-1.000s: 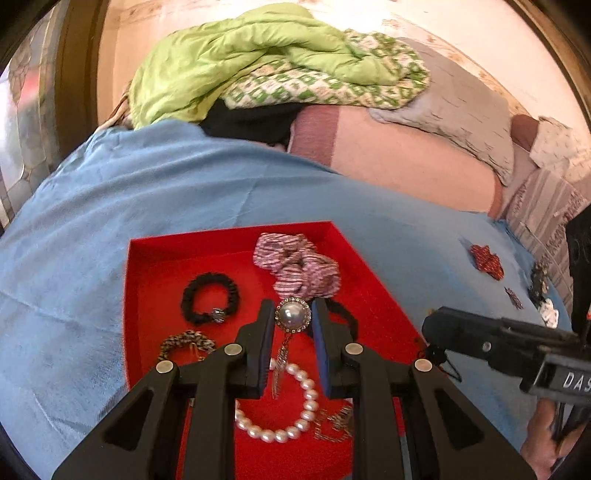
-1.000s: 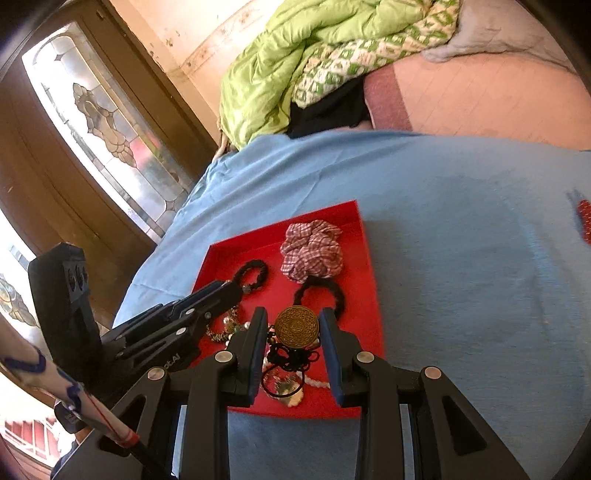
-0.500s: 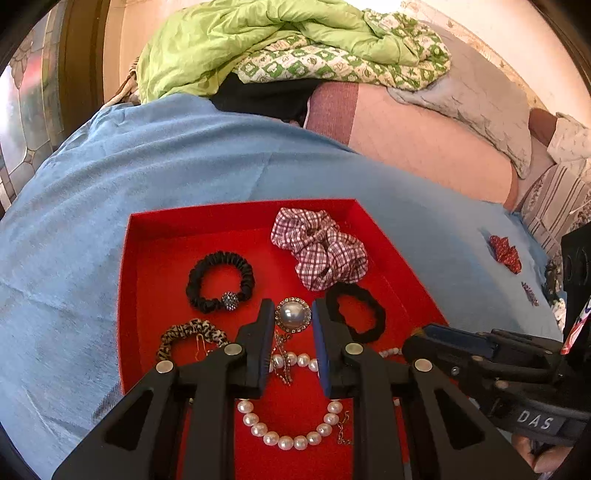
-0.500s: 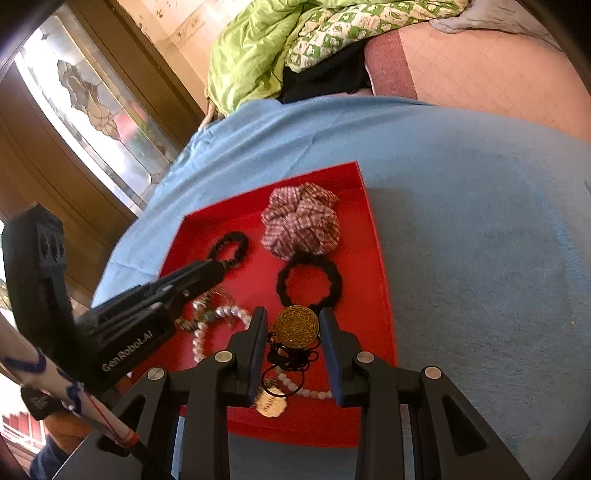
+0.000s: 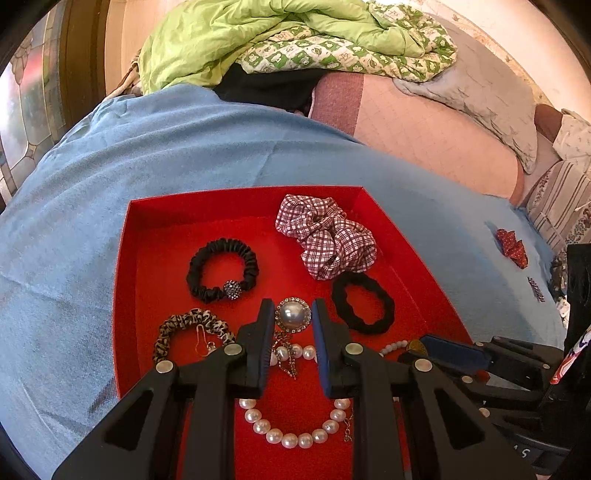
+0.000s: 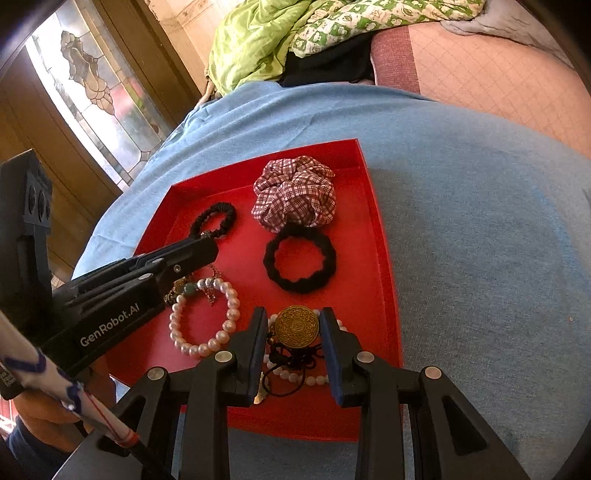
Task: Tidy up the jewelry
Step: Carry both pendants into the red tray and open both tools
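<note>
A red tray (image 5: 125,236) (image 6: 380,236) lies on a blue cloth. My left gripper (image 5: 293,314) is shut on a round grey pearl brooch (image 5: 293,314) with a chain hanging under it, low over the tray. My right gripper (image 6: 295,325) is shut on a round gold medallion (image 6: 296,326) with black cord dangling below. In the tray lie a plaid scrunchie (image 5: 325,236) (image 6: 295,194), a black hair tie with a bead (image 5: 221,269) (image 6: 214,219), a plain black hair tie (image 5: 364,302) (image 6: 300,258), a leopard-print tie (image 5: 192,326) and a pearl bracelet (image 5: 295,435) (image 6: 203,317).
A few small hair pieces, one of them red (image 5: 511,247), lie on the cloth to the right of the tray. A green quilt (image 5: 258,33) and pillows are piled at the back. A stained-glass door (image 6: 96,85) stands at the left. A person's hand (image 6: 48,410) holds the left tool.
Both grippers have sunk toward the tray with their pieces still gripped. The tray and its contents now look closer and fuller in both views.
</note>
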The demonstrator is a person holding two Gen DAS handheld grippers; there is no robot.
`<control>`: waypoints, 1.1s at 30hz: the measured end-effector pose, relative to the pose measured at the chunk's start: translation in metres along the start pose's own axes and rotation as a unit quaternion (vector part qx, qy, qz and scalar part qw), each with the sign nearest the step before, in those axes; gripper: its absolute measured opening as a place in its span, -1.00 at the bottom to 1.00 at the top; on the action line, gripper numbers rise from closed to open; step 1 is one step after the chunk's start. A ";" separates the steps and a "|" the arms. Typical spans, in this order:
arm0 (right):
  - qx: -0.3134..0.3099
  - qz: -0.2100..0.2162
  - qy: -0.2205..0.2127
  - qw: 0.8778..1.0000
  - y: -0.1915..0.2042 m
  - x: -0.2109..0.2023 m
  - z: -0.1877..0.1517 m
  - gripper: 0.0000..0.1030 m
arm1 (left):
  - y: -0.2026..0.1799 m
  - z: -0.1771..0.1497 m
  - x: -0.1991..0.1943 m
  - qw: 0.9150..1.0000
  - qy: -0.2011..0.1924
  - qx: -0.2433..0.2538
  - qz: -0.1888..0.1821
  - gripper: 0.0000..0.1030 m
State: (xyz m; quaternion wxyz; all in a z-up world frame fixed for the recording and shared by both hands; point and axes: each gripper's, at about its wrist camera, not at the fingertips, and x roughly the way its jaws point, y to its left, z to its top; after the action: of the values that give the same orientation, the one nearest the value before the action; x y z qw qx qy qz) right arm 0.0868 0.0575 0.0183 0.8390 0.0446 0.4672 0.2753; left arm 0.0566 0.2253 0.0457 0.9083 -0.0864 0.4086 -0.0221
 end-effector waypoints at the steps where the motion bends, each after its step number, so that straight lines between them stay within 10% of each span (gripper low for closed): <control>1: 0.000 0.000 0.000 1.000 0.000 0.000 0.000 -0.39 | 0.000 0.000 0.001 1.000 0.001 0.001 0.001 -0.62; 33: 0.002 0.008 0.010 1.000 0.000 0.002 -0.003 -0.37 | -0.001 0.000 0.007 1.000 0.014 -0.003 0.016 -0.52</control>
State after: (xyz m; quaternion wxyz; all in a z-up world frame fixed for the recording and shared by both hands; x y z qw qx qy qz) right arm 0.0851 0.0574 0.0151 0.8320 0.0474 0.4756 0.2818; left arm 0.0612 0.2237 0.0406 0.9024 -0.0820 0.4229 -0.0080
